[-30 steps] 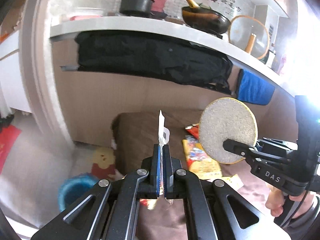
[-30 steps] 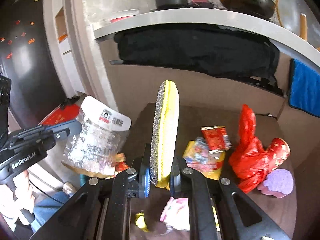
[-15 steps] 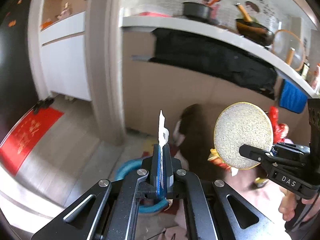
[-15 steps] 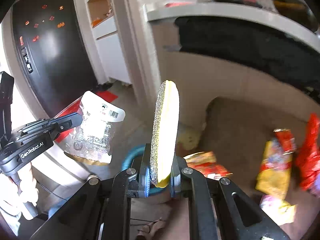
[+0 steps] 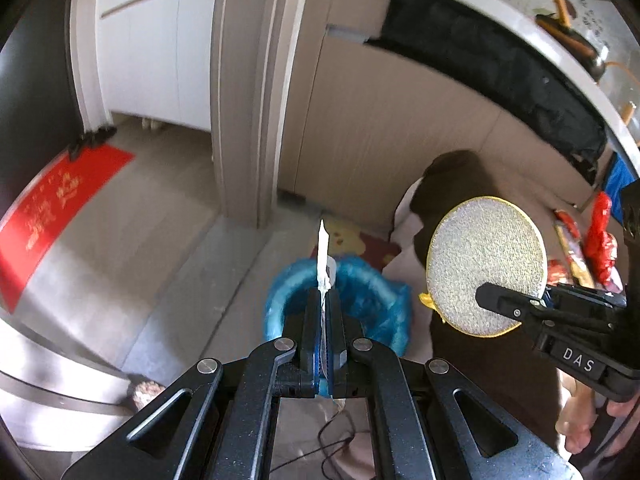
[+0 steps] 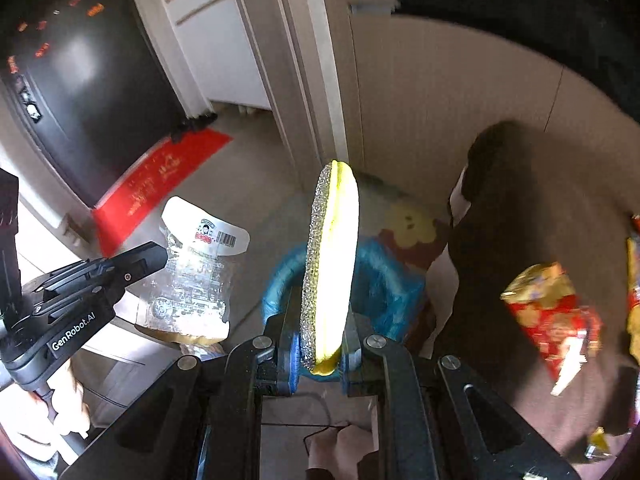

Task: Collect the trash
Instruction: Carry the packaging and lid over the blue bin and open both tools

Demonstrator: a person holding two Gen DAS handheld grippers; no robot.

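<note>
From the left, my left gripper (image 5: 323, 308) has its jaws pinched tight on a clear plastic wrapper (image 6: 198, 276), which stands edge-on to that camera as a thin white sliver rising straight up out of the jaws. Directly below and ahead of both grippers sits the bin with the blue liner (image 5: 372, 300) on the floor, its open mouth facing up, so the drop is downward and slightly forward for either hand. To the right, my right gripper (image 6: 320, 356) holds a round yellow-backed scouring pad (image 5: 486, 266), jaws narrowly parted around its lower rim, its flat disc upright and its long axis running up and away from the jaws. I judge the left hand nearer the centre of the bin's mouth, the pad nearer its right edge. The floor to the left of the bin is open; the brown table (image 6: 500, 240) crowds it on the right, with more snack wrappers (image 6: 554, 316) lying on it.
</note>
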